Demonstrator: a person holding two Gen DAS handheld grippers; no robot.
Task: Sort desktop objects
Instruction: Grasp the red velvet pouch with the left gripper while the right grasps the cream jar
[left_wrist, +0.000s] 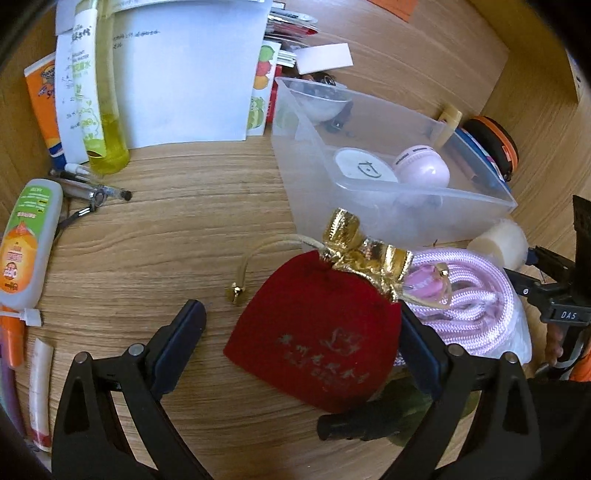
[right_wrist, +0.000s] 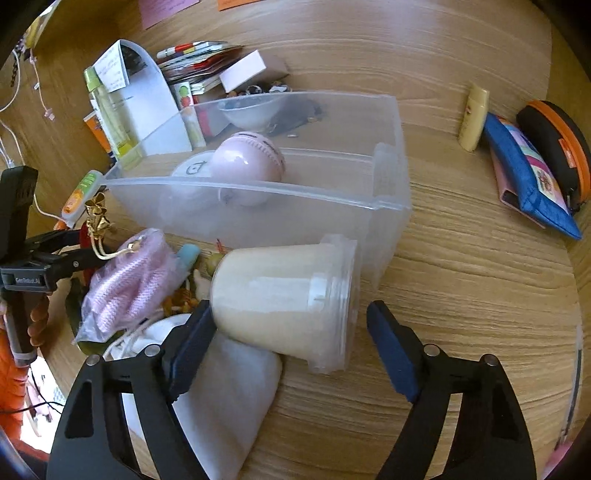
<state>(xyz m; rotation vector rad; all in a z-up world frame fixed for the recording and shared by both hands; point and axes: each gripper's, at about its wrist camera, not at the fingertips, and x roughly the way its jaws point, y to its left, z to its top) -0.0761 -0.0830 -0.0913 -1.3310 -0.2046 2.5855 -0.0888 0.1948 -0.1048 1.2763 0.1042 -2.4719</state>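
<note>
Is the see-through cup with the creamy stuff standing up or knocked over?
Knocked over. The cup lies on its side on the desk, rim pointing right, beside the clear bin.

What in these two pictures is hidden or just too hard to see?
- Left wrist view: printing on the red pouch is faded, unreadable.
- Left wrist view: clear bin walls blur the items behind it.
- Right wrist view: white cloth is partly covered by the cream jar and a finger.
</note>
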